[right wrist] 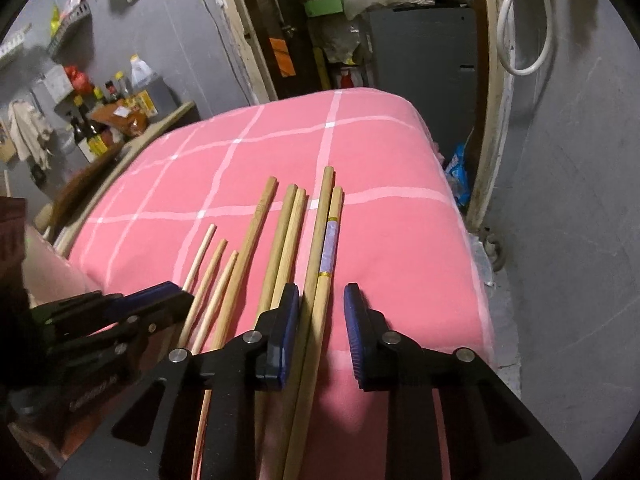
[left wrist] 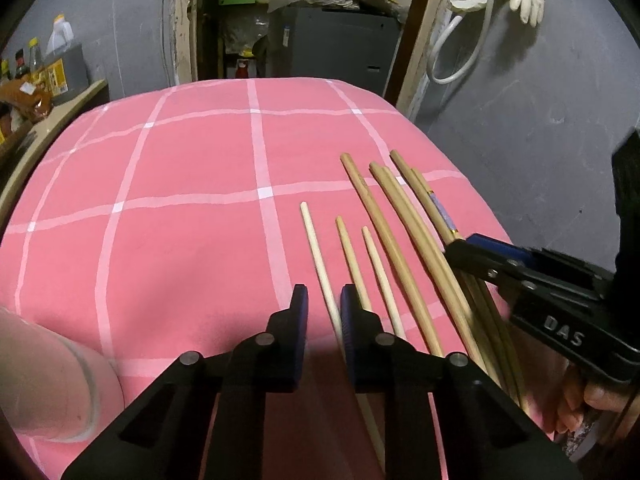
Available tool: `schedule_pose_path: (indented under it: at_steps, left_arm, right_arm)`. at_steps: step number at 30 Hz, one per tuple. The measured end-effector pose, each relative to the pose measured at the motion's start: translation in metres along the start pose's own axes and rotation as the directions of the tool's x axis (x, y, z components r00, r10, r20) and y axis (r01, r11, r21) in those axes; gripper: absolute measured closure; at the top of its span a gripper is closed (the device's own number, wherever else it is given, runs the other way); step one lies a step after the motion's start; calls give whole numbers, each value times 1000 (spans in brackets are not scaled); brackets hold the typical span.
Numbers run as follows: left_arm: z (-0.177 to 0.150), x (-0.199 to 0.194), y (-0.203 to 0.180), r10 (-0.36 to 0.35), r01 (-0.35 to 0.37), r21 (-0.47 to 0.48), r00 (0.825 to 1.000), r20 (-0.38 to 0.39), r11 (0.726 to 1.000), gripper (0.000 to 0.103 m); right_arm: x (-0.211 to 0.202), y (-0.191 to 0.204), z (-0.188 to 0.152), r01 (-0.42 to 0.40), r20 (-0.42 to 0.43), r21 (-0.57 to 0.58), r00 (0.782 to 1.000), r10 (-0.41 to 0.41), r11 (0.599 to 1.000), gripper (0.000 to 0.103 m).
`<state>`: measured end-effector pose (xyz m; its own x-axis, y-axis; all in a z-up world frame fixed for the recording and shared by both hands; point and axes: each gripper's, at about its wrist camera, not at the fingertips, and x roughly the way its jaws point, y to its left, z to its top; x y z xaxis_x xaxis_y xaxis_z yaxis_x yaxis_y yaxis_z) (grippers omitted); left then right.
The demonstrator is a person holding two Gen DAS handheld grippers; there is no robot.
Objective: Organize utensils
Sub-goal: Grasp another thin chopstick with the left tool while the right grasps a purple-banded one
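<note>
While both pairs of fingers stand open and empty, I should centre my right fingers (right wrist: pixel 321 312) squarely astride the banded chopstick (right wrist: pixel 330 240) before closing.

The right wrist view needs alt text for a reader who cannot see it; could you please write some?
The open right gripper straddles the two rightmost of eight wooden chopsticks lying roughly parallel on a pink checked cloth. The left gripper reaches in from the left; a cluttered grey room lies behind.

Black hand-held gripper (left wrist: pixel 323 312) frames, blue ribbed pads (right wrist: pixel 354 328), silver round screws, white "DAS" lettering, bare fingers (left wrist: pixel 600 396)
</note>
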<state>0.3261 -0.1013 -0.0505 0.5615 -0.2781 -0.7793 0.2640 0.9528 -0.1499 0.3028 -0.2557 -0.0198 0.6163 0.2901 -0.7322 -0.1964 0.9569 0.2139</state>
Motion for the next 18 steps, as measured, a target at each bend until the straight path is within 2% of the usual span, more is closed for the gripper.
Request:
schedule_pose_path:
  at_steps: [5, 18]
  left_arm:
    - [-1, -1, 5, -13, 14, -7, 1000, 16, 1000, 91]
    - [0, -3, 8, -40, 40, -27, 999, 16, 999, 91]
  right_arm:
    - [-4, -4, -1, -5, 28, 23, 1000, 4, 1000, 82]
    - [16, 0, 13, 81, -22, -1, 996, -81, 997, 83]
